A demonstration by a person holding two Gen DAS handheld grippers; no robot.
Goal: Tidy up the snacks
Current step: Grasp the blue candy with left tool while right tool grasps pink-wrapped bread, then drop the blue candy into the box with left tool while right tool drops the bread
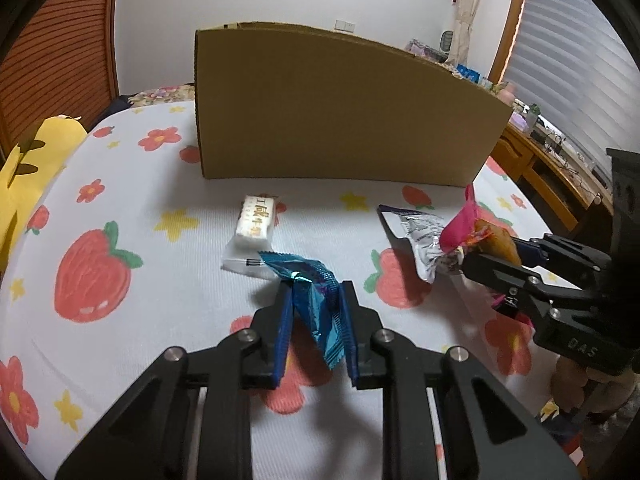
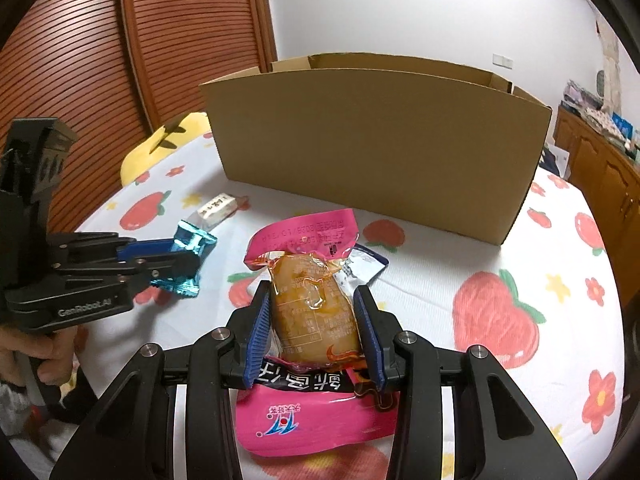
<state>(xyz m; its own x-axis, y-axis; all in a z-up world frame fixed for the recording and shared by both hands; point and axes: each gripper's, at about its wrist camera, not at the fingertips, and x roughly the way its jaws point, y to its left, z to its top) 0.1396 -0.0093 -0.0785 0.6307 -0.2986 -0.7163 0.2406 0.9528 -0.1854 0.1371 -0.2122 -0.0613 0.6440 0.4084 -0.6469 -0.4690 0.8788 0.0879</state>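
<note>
While the cardboard box point(image 2: 376, 152) hides its inside, left fingers point(image 1: 316, 296) pinch a blue wrapper point(image 1: 316, 304), right fingers point(image 2: 316, 312) a pink packet point(image 2: 316, 312).

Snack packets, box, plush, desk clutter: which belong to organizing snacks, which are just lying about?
Belongs:
- blue foil packet, in left gripper
- pink pouch, in right gripper
- white snack bar
- silver-and-navy packet
- cardboard box

Lying about:
- yellow plush
- desk clutter
</note>
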